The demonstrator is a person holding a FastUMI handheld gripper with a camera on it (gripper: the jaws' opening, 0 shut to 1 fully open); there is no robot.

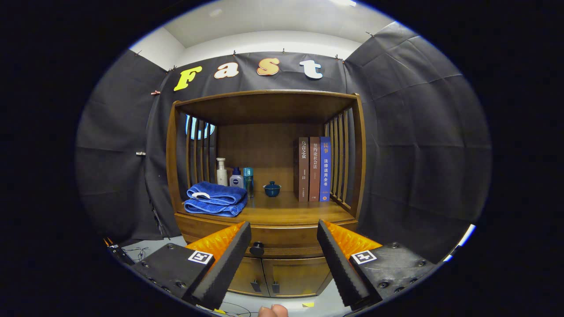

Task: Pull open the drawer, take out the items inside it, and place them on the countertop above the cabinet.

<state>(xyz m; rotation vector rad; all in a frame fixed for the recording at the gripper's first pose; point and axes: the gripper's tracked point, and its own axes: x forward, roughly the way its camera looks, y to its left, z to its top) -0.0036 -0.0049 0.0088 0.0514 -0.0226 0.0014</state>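
A wooden cabinet (264,110) stands ahead of me, with a slatted open shelf above a closed drawer (286,242). The drawer's dark round knob (257,249) sits just beyond my left fingertip, between the two fingers. My gripper (284,231) is open, fingers wide apart, nothing held. The countertop (282,213) above the drawer carries folded blue towels (216,199), three small bottles (235,176), a small blue lidded pot (272,189) and three upright books (313,168). The drawer's contents are hidden.
Below the drawer are two closed cabinet doors (273,277) with small dark handles. The front middle of the countertop, between towels and books, is bare wood. Cables lie on the pale floor (141,252) to the left. A person's fingertips (272,311) show beneath the gripper.
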